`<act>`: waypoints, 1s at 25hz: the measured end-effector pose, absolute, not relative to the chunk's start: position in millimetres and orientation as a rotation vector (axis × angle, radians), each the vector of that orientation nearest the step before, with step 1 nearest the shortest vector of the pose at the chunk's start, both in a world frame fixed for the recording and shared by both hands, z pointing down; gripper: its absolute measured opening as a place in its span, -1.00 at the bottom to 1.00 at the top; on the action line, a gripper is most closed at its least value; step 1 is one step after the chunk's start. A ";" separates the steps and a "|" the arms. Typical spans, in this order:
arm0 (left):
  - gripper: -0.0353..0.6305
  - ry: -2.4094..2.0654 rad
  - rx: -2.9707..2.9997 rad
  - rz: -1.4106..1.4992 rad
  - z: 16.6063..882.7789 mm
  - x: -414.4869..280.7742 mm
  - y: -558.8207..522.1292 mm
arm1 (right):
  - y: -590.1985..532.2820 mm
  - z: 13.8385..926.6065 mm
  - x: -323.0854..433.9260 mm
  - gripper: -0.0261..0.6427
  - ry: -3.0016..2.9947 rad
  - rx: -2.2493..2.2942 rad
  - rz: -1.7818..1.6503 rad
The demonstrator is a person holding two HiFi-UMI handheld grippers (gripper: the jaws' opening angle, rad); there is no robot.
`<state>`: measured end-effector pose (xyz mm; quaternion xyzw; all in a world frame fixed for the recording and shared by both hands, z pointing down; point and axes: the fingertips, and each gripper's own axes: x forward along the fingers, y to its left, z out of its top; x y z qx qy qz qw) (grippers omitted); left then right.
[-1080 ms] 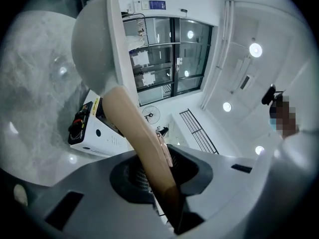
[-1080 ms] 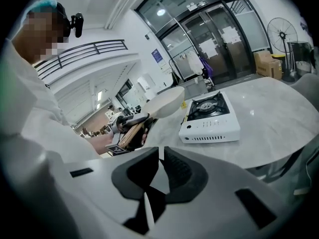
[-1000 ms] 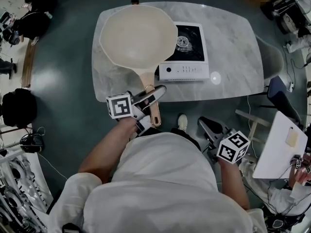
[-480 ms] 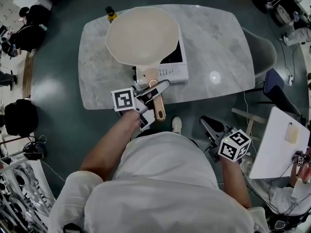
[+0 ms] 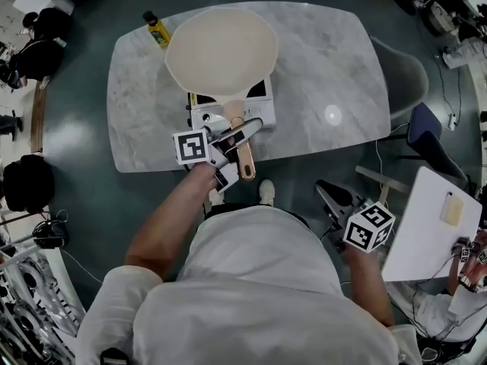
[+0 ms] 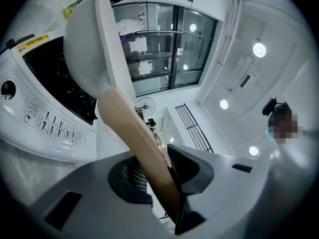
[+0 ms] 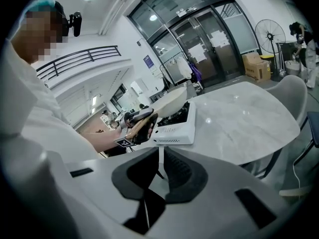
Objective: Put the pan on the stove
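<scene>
A cream pan (image 5: 221, 50) with a tan wooden handle (image 5: 242, 147) is over the white stove (image 5: 228, 114) and hides most of its black top. My left gripper (image 5: 245, 133) is shut on the handle near the table's front edge. In the left gripper view the handle (image 6: 144, 148) runs between the jaws up to the pan (image 6: 89, 49), which is tilted above the stove (image 6: 45, 118). I cannot tell whether it touches. My right gripper (image 5: 329, 196) hangs off the table at the person's right side, its jaws (image 7: 160, 176) shut on nothing.
The marble table (image 5: 327, 67) carries a yellow bottle (image 5: 157, 29) at its far left corner. A grey chair (image 5: 403, 71) stands at the table's right end. A white board (image 5: 426, 234) lies lower right. Bags and gear line the left floor.
The left gripper has carried the pan rightwards from beside the stove to over it. The right gripper has stayed at the person's side.
</scene>
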<state>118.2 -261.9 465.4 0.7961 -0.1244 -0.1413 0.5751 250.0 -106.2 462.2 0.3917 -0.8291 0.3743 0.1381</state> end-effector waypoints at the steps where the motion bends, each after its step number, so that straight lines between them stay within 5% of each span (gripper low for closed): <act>1: -0.58 -0.289 1.861 -0.329 467.3 119.6 -262.7 | -107.8 462.6 252.6 -0.80 -2.395 1.132 1.084; 25: -0.51 -0.326 1.905 -0.273 492.4 128.5 -266.7 | -118.3 474.0 259.1 -0.81 -2.387 1.043 1.124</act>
